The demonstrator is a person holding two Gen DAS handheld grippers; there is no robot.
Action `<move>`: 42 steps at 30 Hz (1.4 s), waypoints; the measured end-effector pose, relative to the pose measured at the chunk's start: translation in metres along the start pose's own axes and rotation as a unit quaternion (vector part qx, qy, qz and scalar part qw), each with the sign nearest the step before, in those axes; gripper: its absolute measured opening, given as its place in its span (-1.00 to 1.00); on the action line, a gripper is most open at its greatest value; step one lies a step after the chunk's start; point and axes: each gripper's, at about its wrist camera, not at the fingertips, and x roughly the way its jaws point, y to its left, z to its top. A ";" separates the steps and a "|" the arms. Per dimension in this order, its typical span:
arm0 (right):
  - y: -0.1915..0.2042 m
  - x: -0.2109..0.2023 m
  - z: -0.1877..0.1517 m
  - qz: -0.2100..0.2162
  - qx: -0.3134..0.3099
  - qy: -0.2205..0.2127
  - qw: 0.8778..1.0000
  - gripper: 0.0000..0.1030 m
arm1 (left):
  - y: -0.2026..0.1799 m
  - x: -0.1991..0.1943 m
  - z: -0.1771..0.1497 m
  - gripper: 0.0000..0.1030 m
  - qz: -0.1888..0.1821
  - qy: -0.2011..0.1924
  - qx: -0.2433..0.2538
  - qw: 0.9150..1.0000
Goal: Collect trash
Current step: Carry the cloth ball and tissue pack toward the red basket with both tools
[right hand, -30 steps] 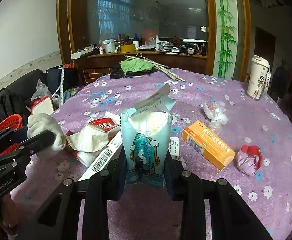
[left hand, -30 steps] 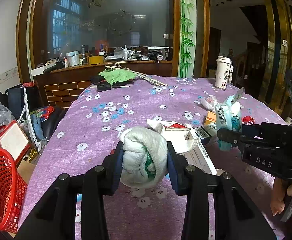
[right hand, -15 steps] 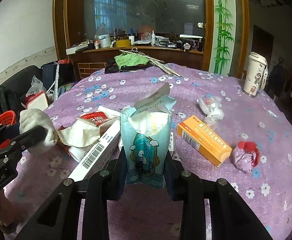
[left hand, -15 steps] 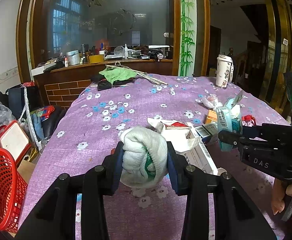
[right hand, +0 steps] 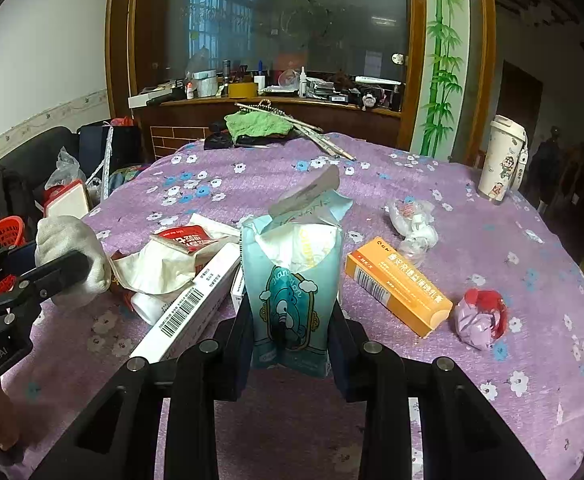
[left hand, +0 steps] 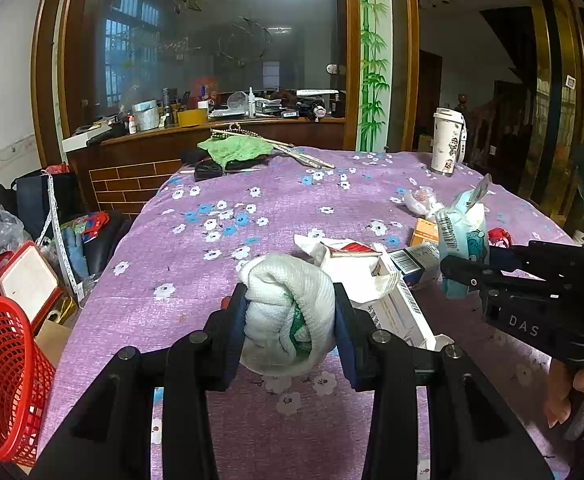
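Note:
My left gripper (left hand: 289, 316) is shut on a balled white cloth (left hand: 287, 300) with a green patch, held above the purple flowered tablecloth (left hand: 231, 200). My right gripper (right hand: 289, 328) is shut on an open light-blue snack bag (right hand: 292, 276), held upright. The bag also shows in the left wrist view (left hand: 464, 232), and the cloth in the right wrist view (right hand: 69, 248). Trash on the table: a long white barcode box (right hand: 189, 308), crumpled white paper with a red wrapper (right hand: 171, 252), an orange box (right hand: 398, 286), a clear plastic wad (right hand: 412, 220), a lilac-and-red wad (right hand: 480, 318).
A red mesh basket (left hand: 3, 376) stands on the floor left of the table. A white tumbler (right hand: 502, 160) stands at the far right of the table. A green cloth and sticks (right hand: 263, 124) lie at the far edge. Bags and clutter sit on the floor at left.
Both grippers have drawn back slightly and risen with their loads still held. The table trash has not moved.

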 end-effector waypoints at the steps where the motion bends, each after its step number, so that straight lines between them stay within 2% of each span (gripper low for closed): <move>1: 0.000 0.000 0.000 -0.002 0.000 -0.001 1.000 -0.32 | 0.000 0.000 0.000 -0.26 0.000 0.000 0.000 1.000; 13: -0.002 -0.003 0.003 0.000 0.004 -0.008 1.000 -0.32 | 0.002 0.004 -0.001 -0.25 0.007 0.012 -0.004 1.000; 18: -0.006 -0.007 0.006 0.018 0.031 0.009 0.999 -0.32 | 0.007 0.006 -0.001 -0.25 0.015 0.026 -0.007 1.000; 27: 0.018 -0.056 -0.001 0.031 0.025 0.001 0.999 -0.31 | -0.001 -0.016 0.002 -0.24 0.033 0.022 0.012 0.999; 42: 0.060 -0.081 -0.004 0.057 0.002 0.003 0.998 -0.30 | 0.021 -0.053 -0.002 -0.24 0.049 0.012 -0.001 0.999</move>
